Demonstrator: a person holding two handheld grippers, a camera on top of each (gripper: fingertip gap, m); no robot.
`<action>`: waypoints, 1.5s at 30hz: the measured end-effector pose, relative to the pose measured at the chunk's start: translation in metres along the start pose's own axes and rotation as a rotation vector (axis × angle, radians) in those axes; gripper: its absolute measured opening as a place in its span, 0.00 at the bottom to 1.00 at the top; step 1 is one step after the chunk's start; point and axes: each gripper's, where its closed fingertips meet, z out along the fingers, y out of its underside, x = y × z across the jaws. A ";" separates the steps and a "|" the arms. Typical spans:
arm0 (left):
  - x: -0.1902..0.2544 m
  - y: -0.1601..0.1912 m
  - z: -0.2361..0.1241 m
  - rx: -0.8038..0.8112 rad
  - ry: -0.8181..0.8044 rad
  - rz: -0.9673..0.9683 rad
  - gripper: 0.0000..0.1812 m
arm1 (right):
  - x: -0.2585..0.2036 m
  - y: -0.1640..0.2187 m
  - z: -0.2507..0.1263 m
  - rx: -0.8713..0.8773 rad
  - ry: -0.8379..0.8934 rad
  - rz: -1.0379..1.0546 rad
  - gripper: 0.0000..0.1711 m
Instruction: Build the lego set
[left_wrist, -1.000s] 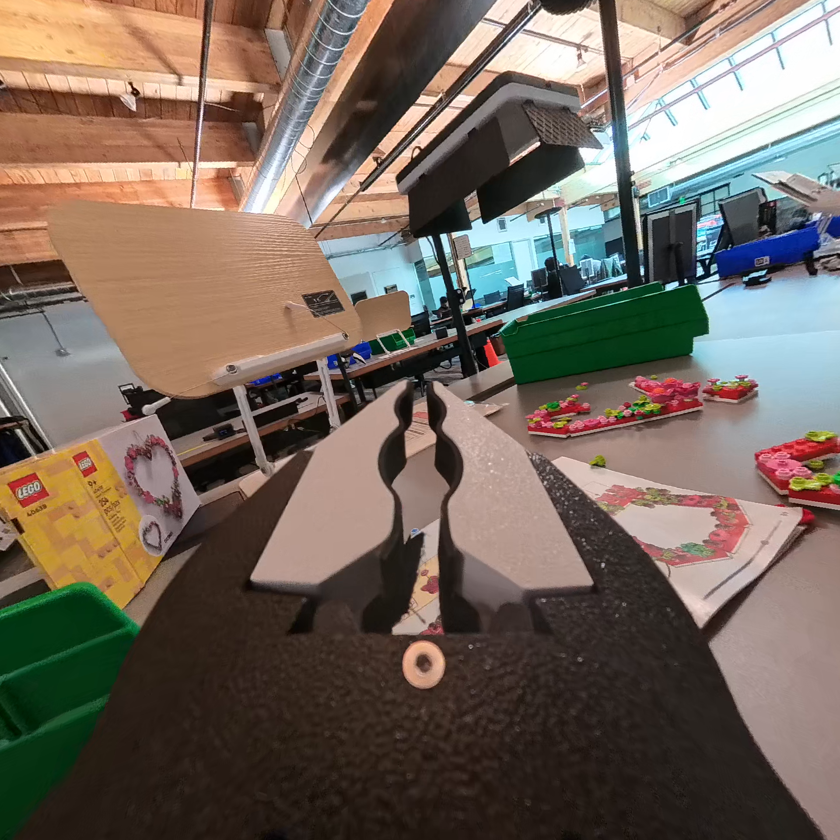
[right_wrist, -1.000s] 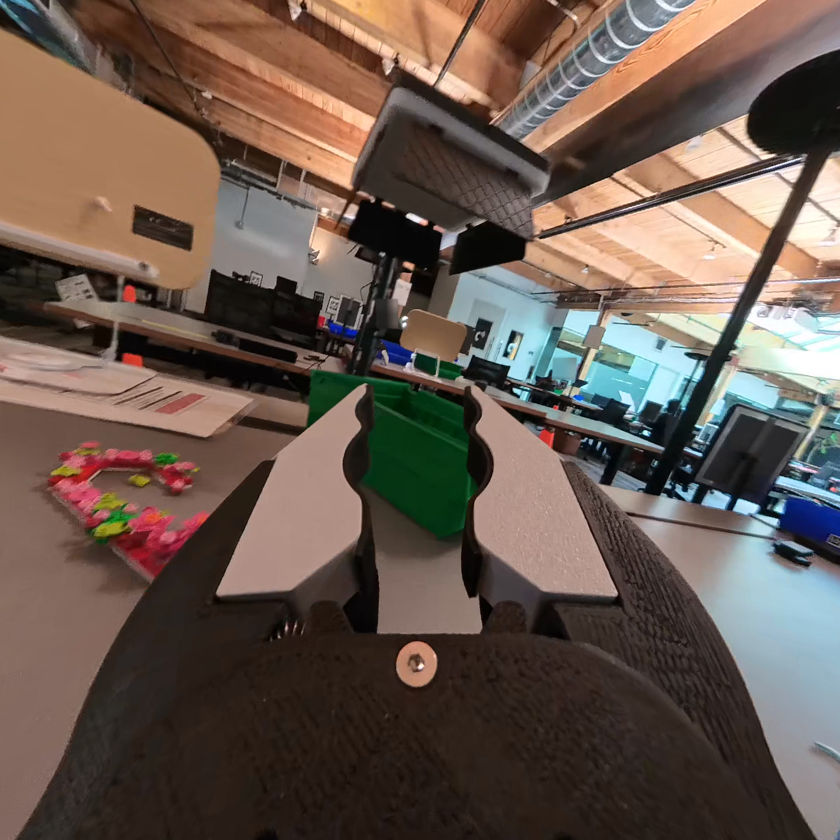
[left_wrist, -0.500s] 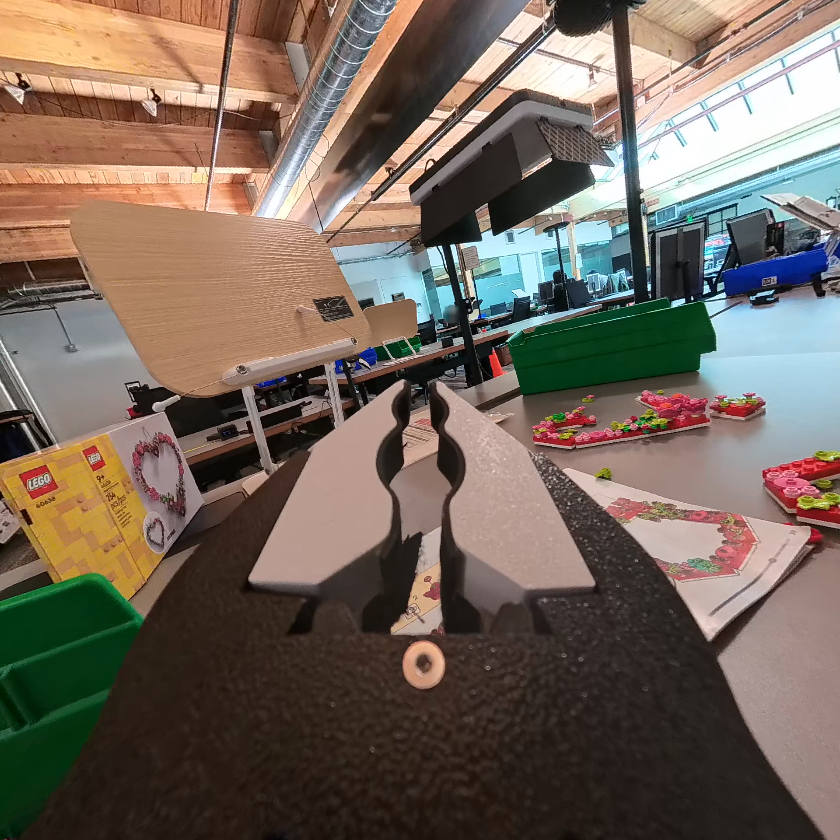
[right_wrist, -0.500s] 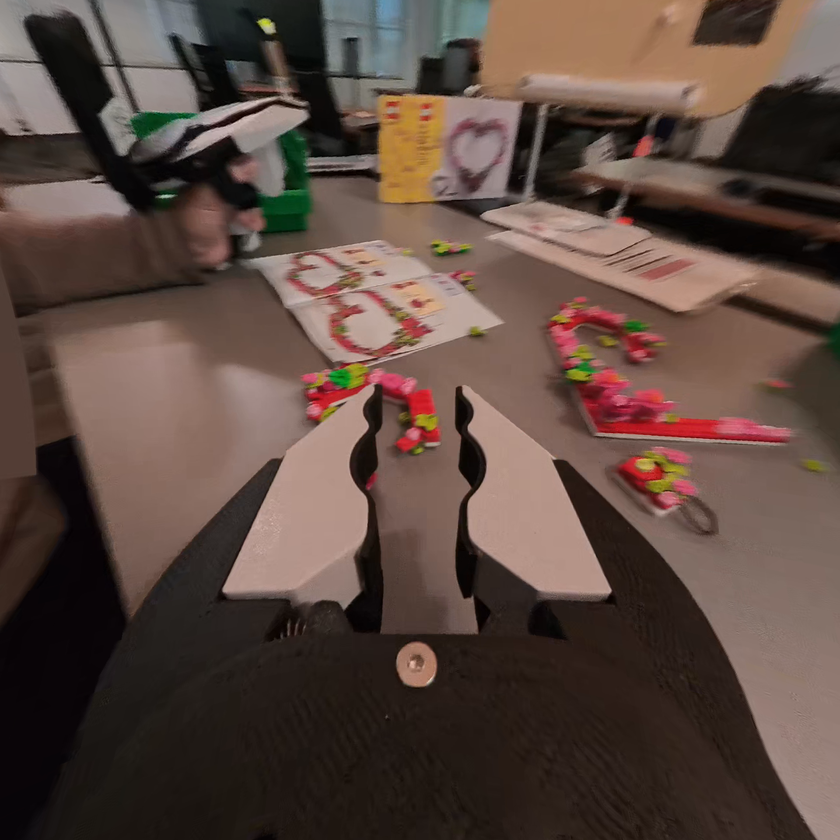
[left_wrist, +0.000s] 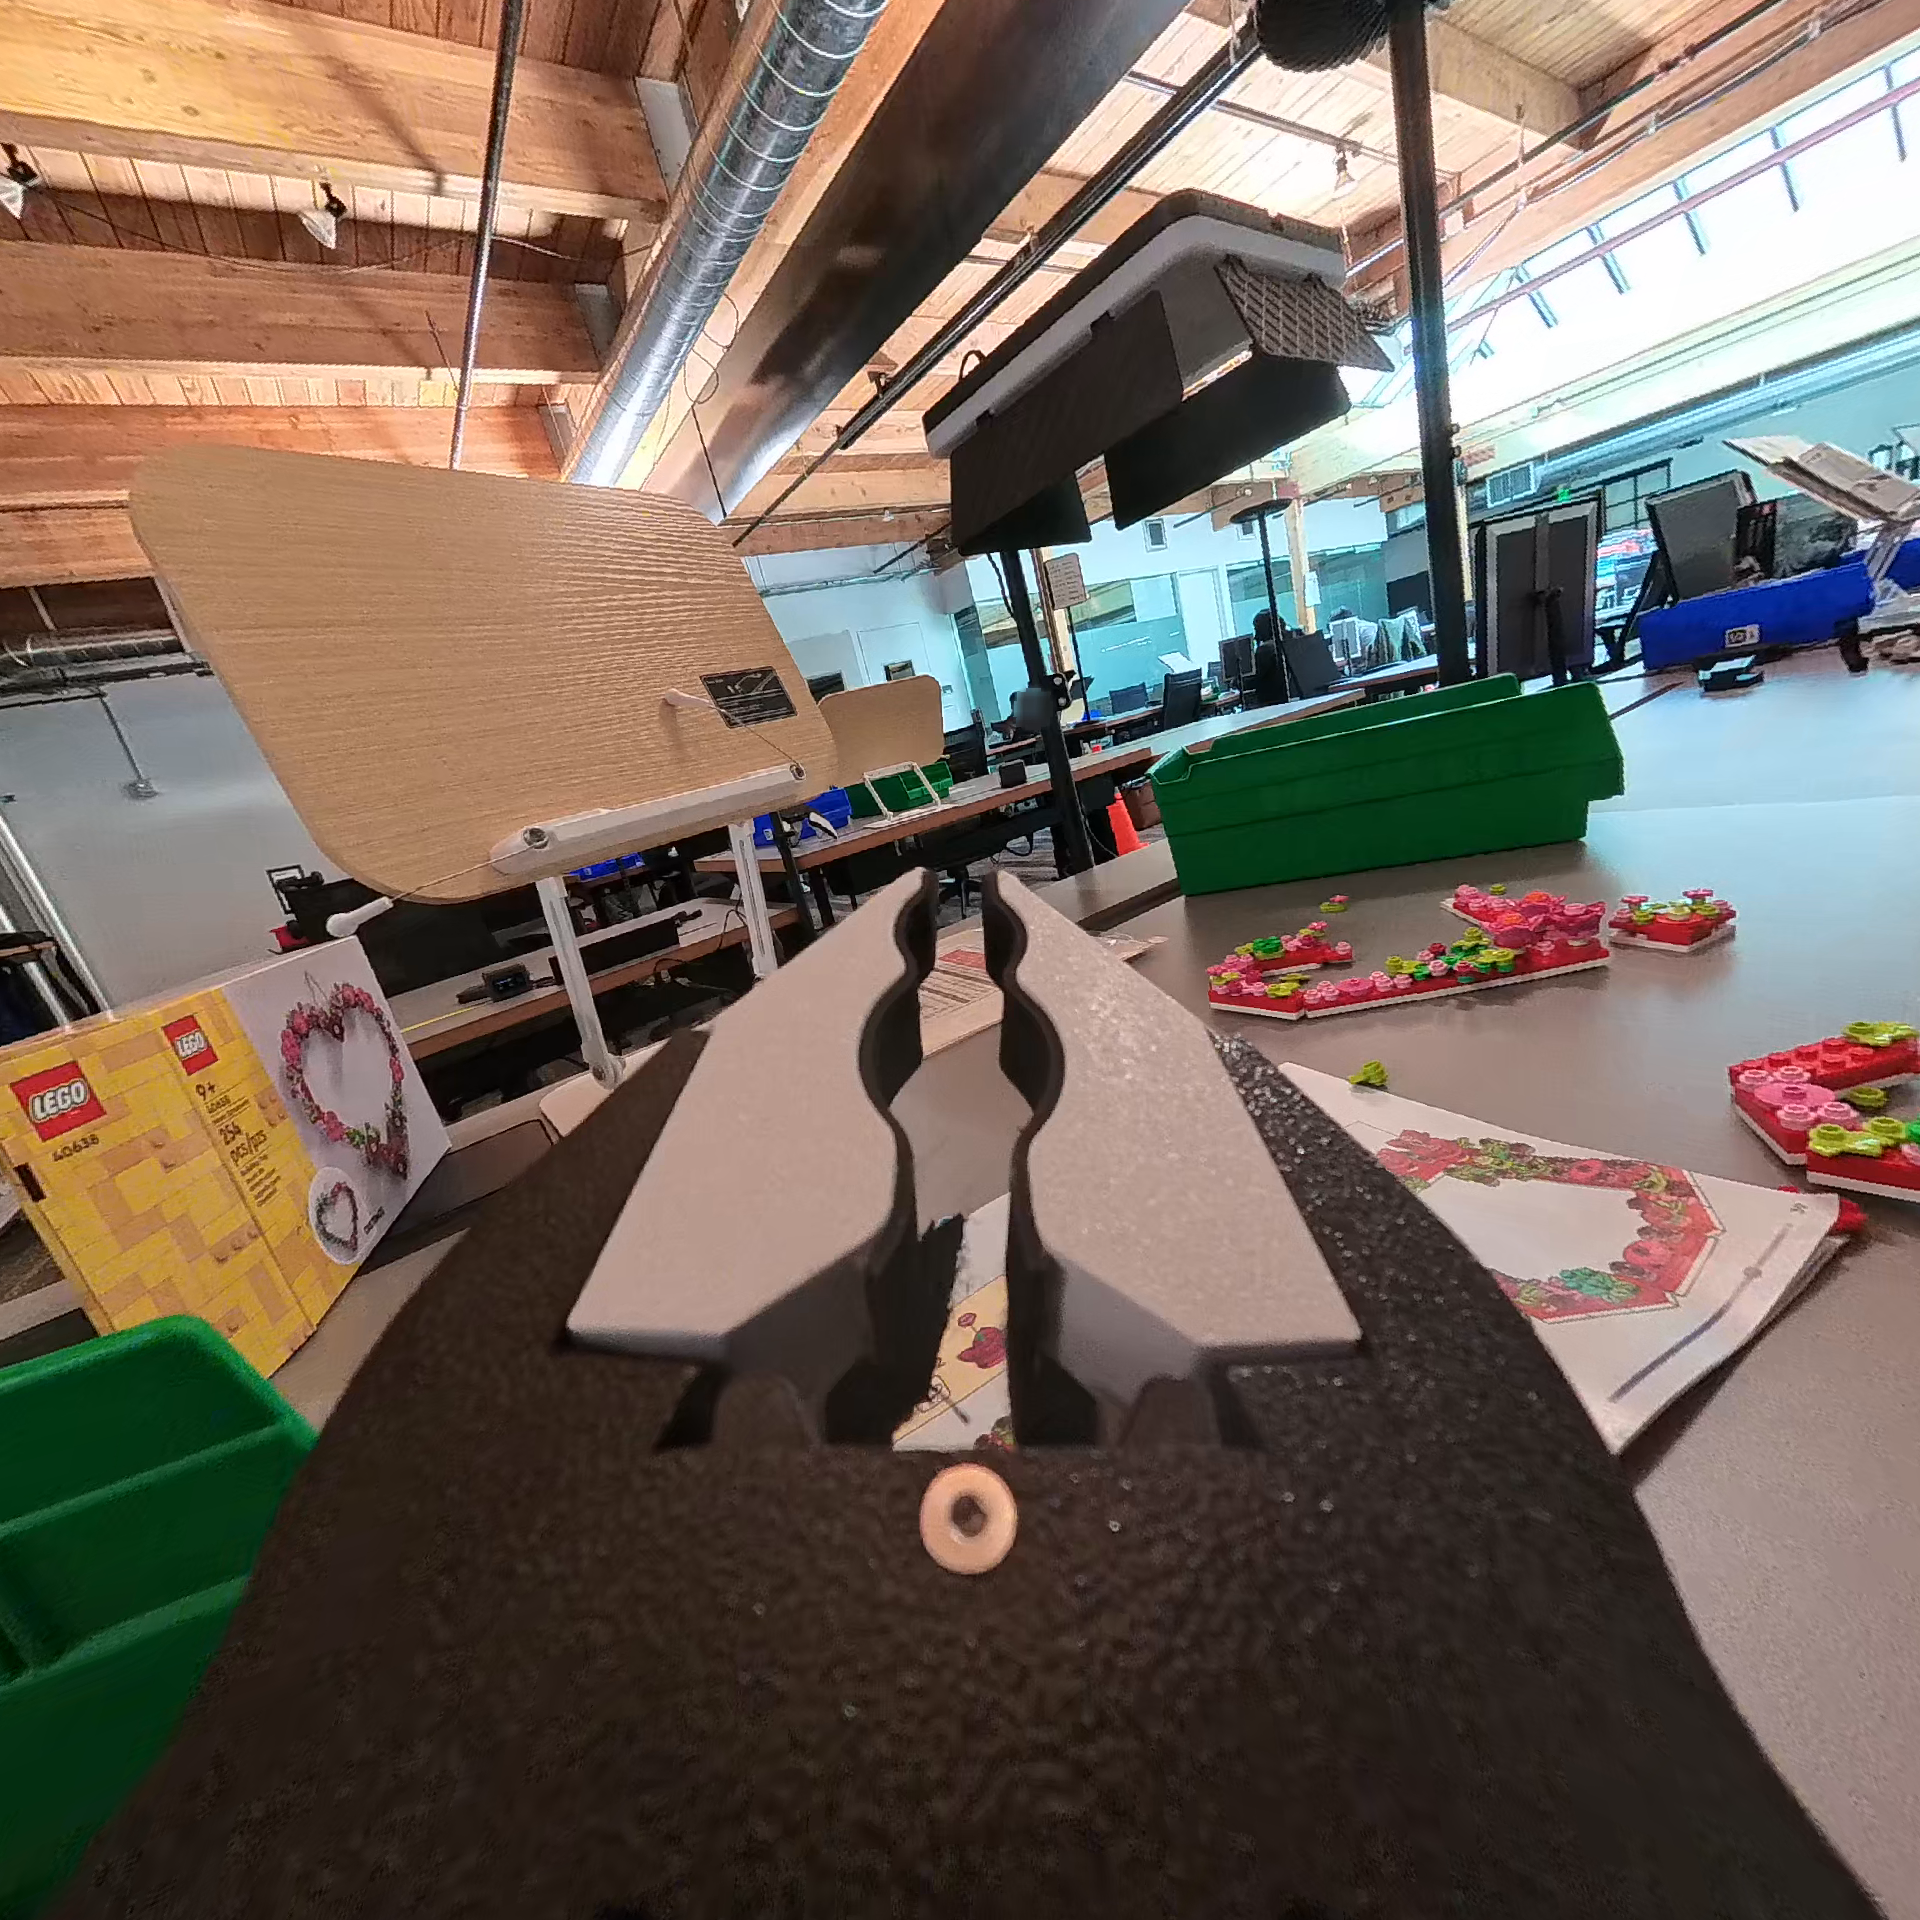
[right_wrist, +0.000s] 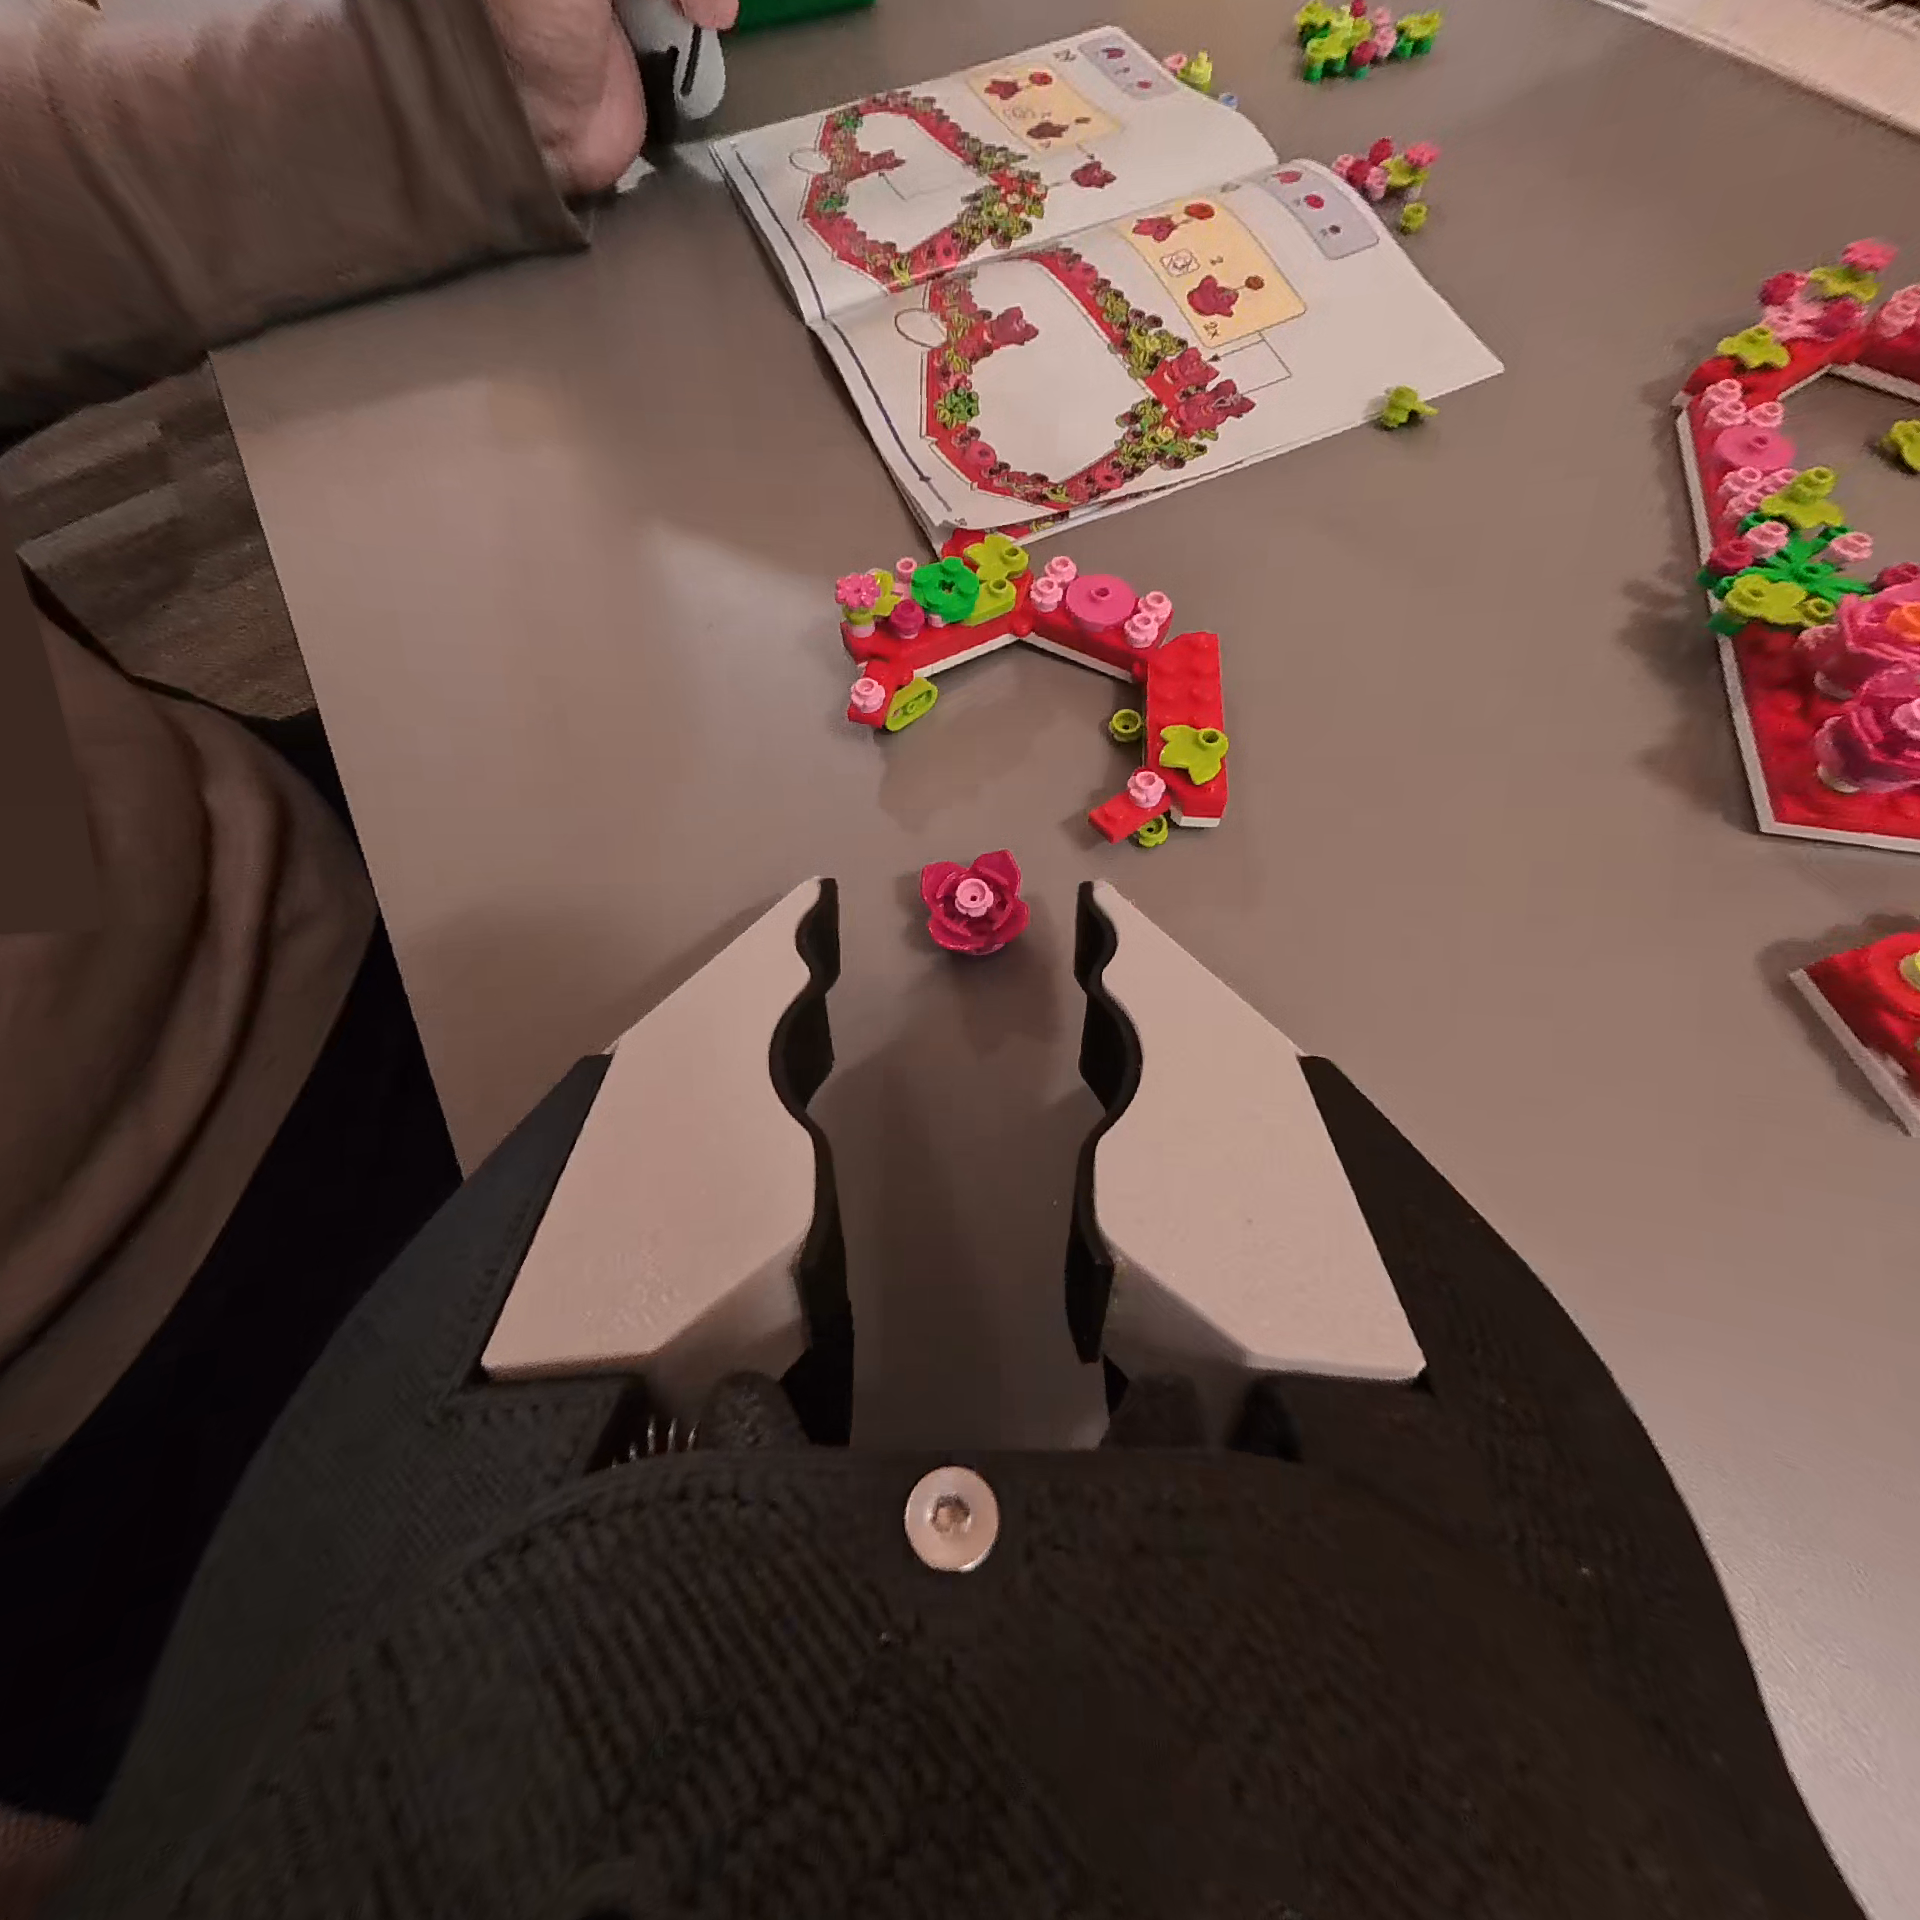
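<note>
In the right wrist view my right gripper (right_wrist: 956, 886) is open and empty, low over the grey table. A dark pink rose piece (right_wrist: 974, 902) lies on the table just ahead of its fingertips, in line with the gap. Beyond it lies a curved red section with flowers (right_wrist: 1039, 634), then the open instruction booklet (right_wrist: 1091, 281). A larger red heart section (right_wrist: 1787, 623) lies to the right. My left gripper (left_wrist: 956, 914) is raised above the table and nearly shut with a narrow gap, holding nothing. The booklet (left_wrist: 1579, 1216) lies below it.
A sleeve and hand (right_wrist: 260, 156) are at the table's left edge. The left wrist view shows the yellow set box (left_wrist: 208, 1143), a wooden book stand (left_wrist: 447, 675), green bins (left_wrist: 1382, 790) (left_wrist: 104, 1507), flower sections (left_wrist: 1403, 966) and a lamp pole (left_wrist: 1423, 416). Left tips to right tips: about 30 centimeters. My left tips are about 30 centimeters from the larger red heart section (right_wrist: 1787, 623), my right tips only 15 centimeters. Seen from the left wrist view (left_wrist: 1504, 955) as well.
My right gripper swung from pointing across the room down to the table and now sits just behind the rose piece. My left gripper has barely moved.
</note>
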 end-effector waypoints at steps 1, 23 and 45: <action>0.000 0.000 0.000 0.000 0.001 -0.002 0.03 | 0.000 0.000 0.000 -0.002 -0.001 0.001 0.24; 0.001 0.000 -0.001 -0.002 0.011 -0.002 0.03 | 0.005 0.006 0.007 -0.062 0.048 -0.061 0.11; 0.225 -0.019 0.065 -0.187 0.742 -0.029 0.26 | 0.231 -0.002 -0.078 0.093 0.596 0.085 0.11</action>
